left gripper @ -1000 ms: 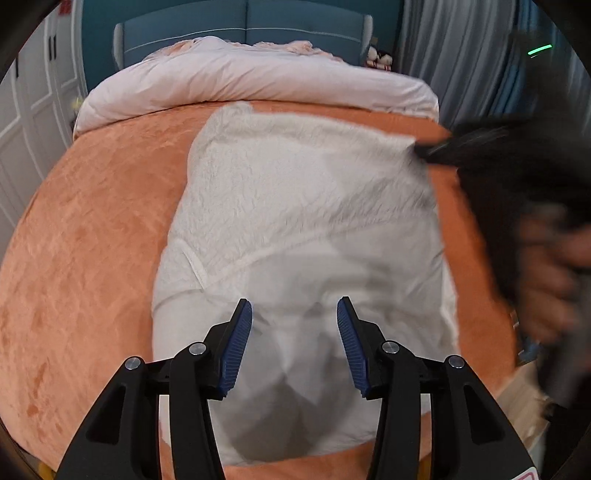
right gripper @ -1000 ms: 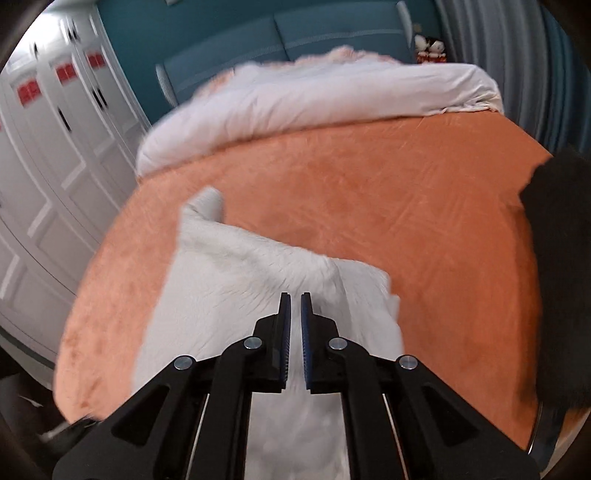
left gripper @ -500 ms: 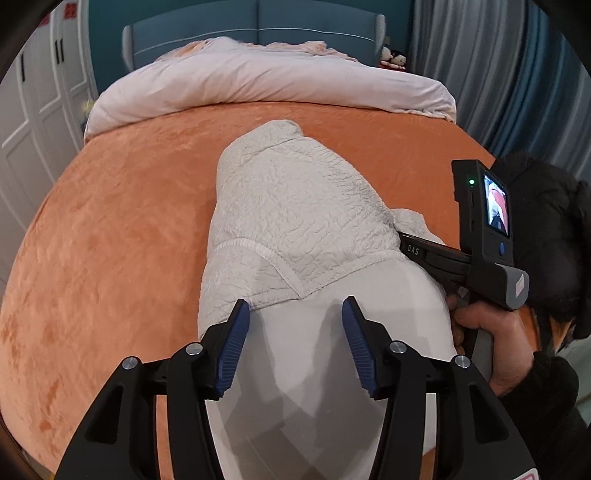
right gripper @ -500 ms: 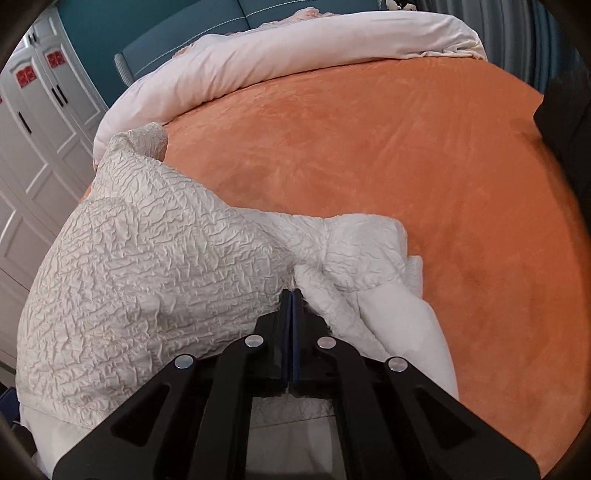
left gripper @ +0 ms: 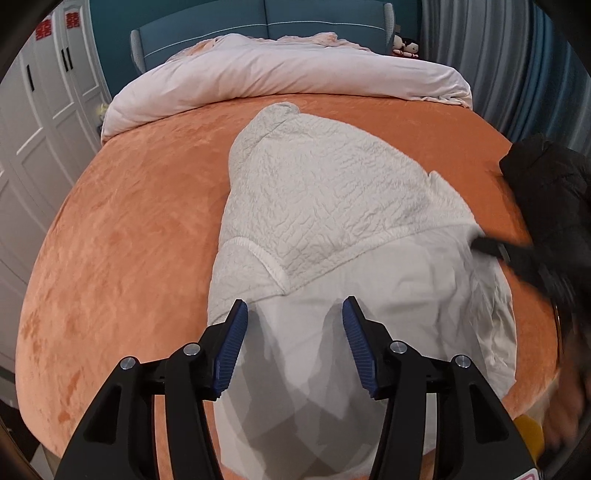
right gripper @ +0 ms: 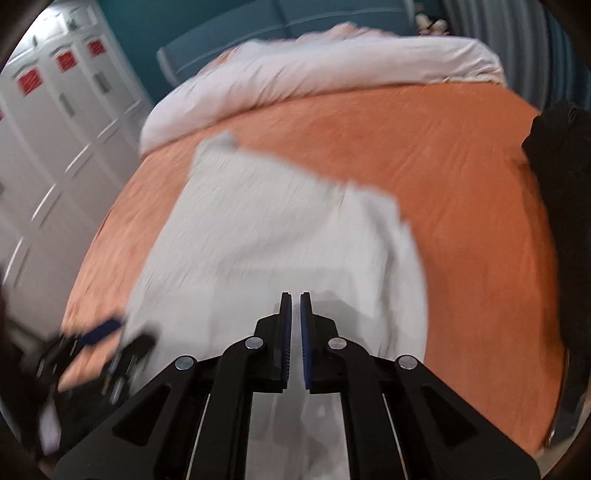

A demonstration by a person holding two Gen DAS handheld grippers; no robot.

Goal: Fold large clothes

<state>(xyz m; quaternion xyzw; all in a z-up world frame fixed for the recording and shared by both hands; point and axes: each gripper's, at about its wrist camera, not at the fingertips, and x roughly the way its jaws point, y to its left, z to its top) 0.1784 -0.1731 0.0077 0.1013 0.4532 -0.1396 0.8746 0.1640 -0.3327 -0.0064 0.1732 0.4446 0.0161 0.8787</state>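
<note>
While jaws hang above the bed [left gripper: 110,221]:
Garment: white garment [left gripper: 332,192] lies partly folded on it.
Left gripper [left gripper: 293,332]: jaws apart, empty.
Right gripper [right gripper: 295,325]: jaws nearly together, empty.

On the white wardrobe doors [left gripper: 55,122] at my far left I see red paper cutouts [left gripper: 70,20], each shaped like the double-happiness character 囍. From my right gripper's camera those same red marks [right gripper: 65,61] blur into plain patches. I can read nothing else anywhere.
</note>
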